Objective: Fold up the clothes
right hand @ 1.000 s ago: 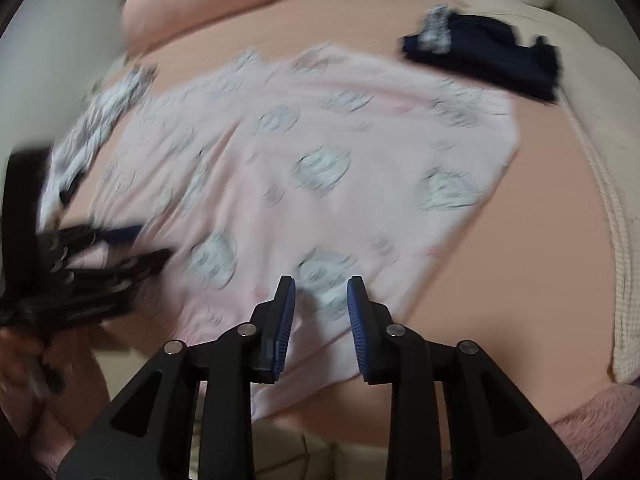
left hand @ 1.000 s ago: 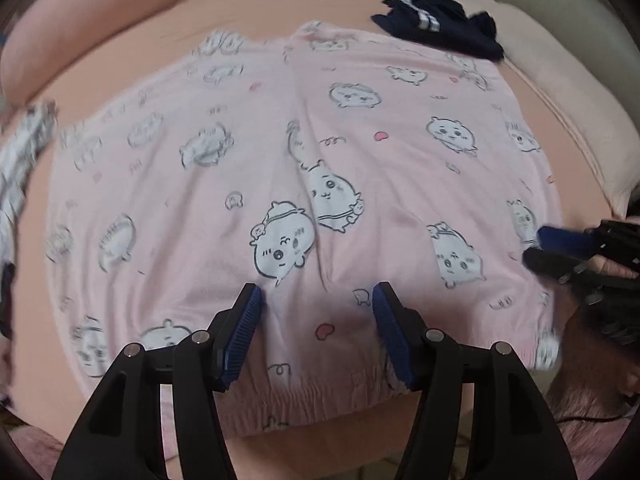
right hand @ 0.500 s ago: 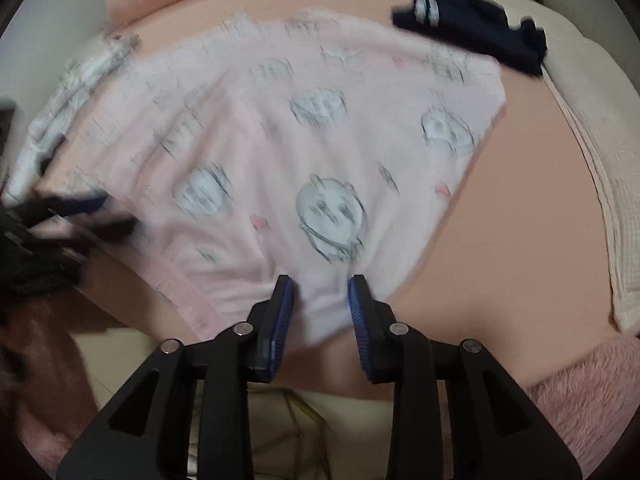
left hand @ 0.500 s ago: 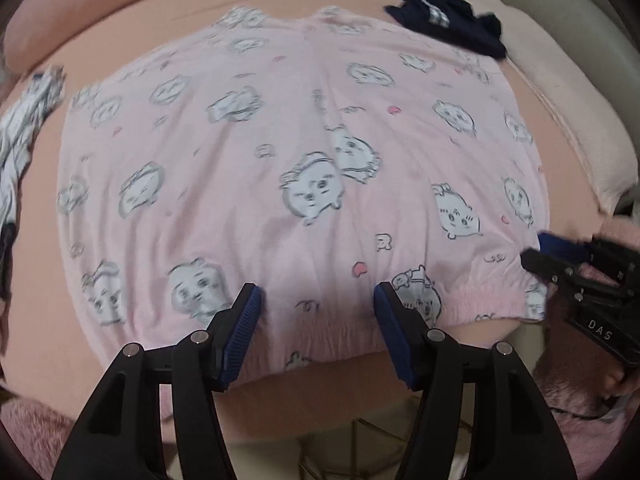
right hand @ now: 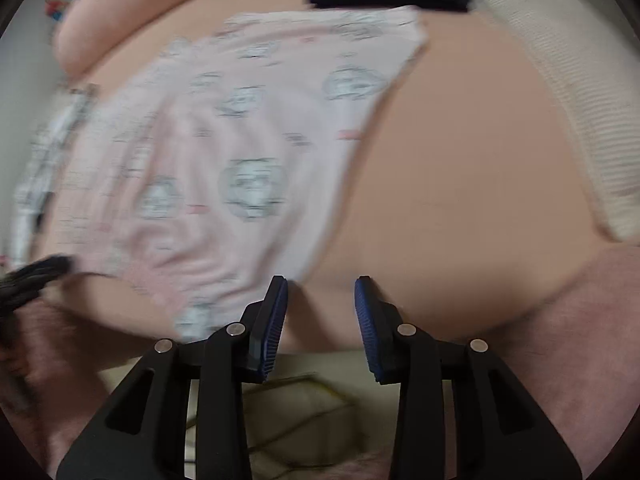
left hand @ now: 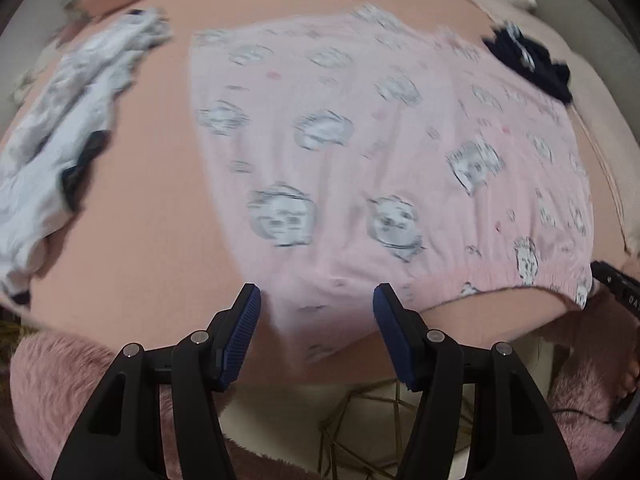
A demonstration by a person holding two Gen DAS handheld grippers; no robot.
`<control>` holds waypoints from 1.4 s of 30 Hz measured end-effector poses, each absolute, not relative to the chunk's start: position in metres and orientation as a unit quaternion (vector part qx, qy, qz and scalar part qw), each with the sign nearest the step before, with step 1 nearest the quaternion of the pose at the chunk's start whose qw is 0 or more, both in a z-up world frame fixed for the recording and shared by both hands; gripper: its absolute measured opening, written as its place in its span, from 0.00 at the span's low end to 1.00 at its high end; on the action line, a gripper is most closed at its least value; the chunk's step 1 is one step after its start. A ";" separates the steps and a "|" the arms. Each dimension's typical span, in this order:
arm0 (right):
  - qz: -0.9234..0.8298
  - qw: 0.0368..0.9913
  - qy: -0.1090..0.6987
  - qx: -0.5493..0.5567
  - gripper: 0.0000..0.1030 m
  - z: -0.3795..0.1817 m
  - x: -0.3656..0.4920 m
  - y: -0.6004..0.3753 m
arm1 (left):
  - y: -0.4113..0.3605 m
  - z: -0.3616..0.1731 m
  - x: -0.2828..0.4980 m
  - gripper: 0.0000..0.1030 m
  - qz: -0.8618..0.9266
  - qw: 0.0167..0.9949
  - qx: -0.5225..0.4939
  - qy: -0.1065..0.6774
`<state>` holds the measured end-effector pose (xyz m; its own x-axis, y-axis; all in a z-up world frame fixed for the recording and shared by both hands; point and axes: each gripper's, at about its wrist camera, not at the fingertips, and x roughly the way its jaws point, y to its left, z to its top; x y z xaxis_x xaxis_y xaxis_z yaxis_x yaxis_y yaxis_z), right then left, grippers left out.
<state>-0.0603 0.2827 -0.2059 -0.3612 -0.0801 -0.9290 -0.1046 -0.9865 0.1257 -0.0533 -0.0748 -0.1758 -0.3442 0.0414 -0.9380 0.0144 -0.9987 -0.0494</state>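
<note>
While both hands hover at the near edge of the bed, here is where trouble could come from —

Garment: the pale pink cotton shorts printed with grey cartoon faces (left hand: 360,152) lie spread flat on the peach bed sheet (left hand: 152,208), elastic waistband toward the near edge, one waistband corner drooping over it.

Left gripper: the left gripper (left hand: 316,312) is spread wide, blue pads either side of that drooping corner, not pressing it.

Right gripper: the right gripper (right hand: 320,304) stands partly spread and has just been opening; only bare sheet shows between its pads, the shorts' other waistband corner just to its left.

Risk, missed pinch: the right gripper looks off the cloth, so closing here would likely catch sheet or nothing.

Risk, double grab: thin fabric on a soft sheet — a deep bite could lift both together.

Risk, uneven fold: one corner caught and the other not would skew the fold.

Risk, slide: the overhanging corner could pull the shorts off the edge.

Clutter: a crumpled white-and-grey patterned garment (left hand: 68,128) lies left and a dark navy bundle (left hand: 528,64) touches the far right corner; a wide sweep could drag either.

Blur: both views smear, so exact contact is hard to call.
</note>
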 end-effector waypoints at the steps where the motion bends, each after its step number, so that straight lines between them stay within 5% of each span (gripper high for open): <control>1: 0.827 0.002 0.087 -0.555 0.36 -0.202 -0.058 0.283 | -0.081 -0.175 -0.050 0.60 0.822 0.003 -0.568 -0.036; 5: 0.833 -0.074 0.126 -0.534 0.39 -0.195 -0.053 0.275 | -0.096 -0.195 -0.048 0.60 0.801 -0.022 -0.596 -0.053; 8: 0.818 -0.028 0.059 -0.571 0.37 -0.211 -0.053 0.271 | -0.098 -0.193 -0.044 0.61 0.796 -0.028 -0.604 -0.044; 14: 0.822 -0.055 0.135 -0.551 0.41 -0.200 -0.037 0.298 | -0.113 -0.171 -0.043 0.61 0.821 -0.011 -0.564 -0.086; 18: 0.801 -0.114 0.168 -0.563 0.43 -0.206 -0.027 0.296 | -0.101 -0.199 -0.052 0.58 0.789 -0.040 -0.612 -0.035; 25: 0.791 -0.123 0.171 -0.574 0.47 -0.217 -0.046 0.280 | -0.069 -0.161 -0.069 0.58 0.851 0.063 -0.517 -0.070; 27: 0.789 -0.114 0.173 -0.578 0.35 -0.220 -0.061 0.273 | -0.063 -0.162 -0.082 0.57 0.853 0.100 -0.503 -0.096; 28: 0.791 -0.107 0.166 -0.579 0.15 -0.219 -0.066 0.269 | -0.061 -0.168 -0.091 0.57 0.850 0.115 -0.502 -0.110; 30: 0.790 -0.099 0.164 -0.582 0.07 -0.215 -0.060 0.276 | -0.053 -0.182 -0.097 0.57 0.843 0.123 -0.508 -0.122; 37: 0.788 -0.135 0.208 -0.563 0.03 -0.190 -0.092 0.262 | -0.066 -0.205 -0.093 0.58 0.829 0.103 -0.533 -0.134; 42: 0.805 -0.189 0.153 -0.541 0.03 -0.162 -0.133 0.205 | -0.079 -0.196 -0.092 0.58 0.834 0.108 -0.513 -0.173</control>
